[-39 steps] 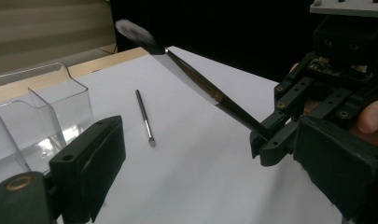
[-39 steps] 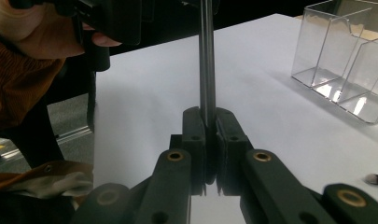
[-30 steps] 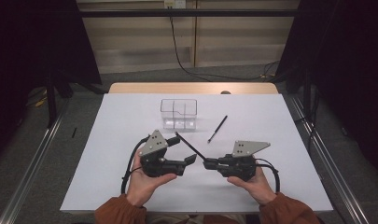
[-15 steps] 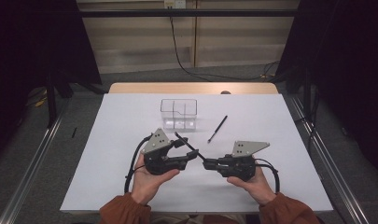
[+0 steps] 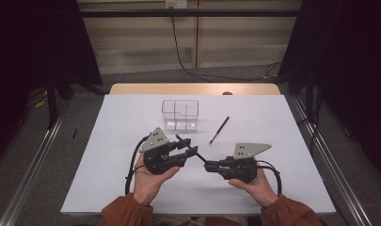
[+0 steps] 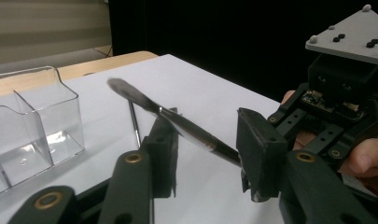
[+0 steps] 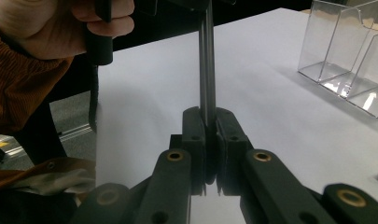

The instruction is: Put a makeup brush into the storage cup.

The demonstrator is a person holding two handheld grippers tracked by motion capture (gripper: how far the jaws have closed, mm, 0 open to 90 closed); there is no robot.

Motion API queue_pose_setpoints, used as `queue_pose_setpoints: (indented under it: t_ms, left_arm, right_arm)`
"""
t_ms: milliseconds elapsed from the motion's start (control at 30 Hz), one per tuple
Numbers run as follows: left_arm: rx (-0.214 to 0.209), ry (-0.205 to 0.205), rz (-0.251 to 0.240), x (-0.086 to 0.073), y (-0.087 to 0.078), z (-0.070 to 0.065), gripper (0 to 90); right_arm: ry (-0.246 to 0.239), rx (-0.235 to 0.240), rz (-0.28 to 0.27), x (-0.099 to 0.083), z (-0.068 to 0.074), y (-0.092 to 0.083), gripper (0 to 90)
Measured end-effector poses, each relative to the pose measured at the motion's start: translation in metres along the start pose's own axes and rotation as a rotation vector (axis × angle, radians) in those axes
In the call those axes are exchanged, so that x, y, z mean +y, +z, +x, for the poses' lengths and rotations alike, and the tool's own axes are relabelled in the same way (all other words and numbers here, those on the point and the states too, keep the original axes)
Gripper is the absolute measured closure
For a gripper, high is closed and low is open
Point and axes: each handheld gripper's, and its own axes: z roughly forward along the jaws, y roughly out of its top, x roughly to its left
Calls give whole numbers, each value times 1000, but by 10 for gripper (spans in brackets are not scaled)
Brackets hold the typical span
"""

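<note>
My left gripper (image 5: 190,149) has just been closing on the makeup brush (image 6: 177,122), jaws now narrowed around its shaft though not visibly pressing yet. My right gripper (image 7: 209,135) pinches the brush's handle end, holding it above the table (image 5: 282,155) between both hands. Handover looks underway; the clear organizer (image 5: 180,113) probably comes next.

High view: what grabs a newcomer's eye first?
A thin makeup brush bridges the two tongs at the table's centre: the right tongs clamp its handle, and the left tongs have just been closing around its middle, pads not yet pressing. Behind stands a clear divided organizer, with a second brush lying to its right.
</note>
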Motion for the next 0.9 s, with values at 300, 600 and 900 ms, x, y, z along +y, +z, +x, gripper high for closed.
queue_pose_setpoints:
  t_ms: [300, 600, 900]
  left_arm:
    - [-35, -56, -5, 1, -2, 2, 684]
    - [-97, -87, -14, 3, -1, 5, 746]
    - [-155, -108, -28, 6, 0, 3, 799]
  right_arm:
    - [-2, 9, 3, -1, 1, 1, 840]
    - [-11, 4, 11, -1, 2, 3, 839]
    - [-16, 5, 12, -1, 2, 4, 834]
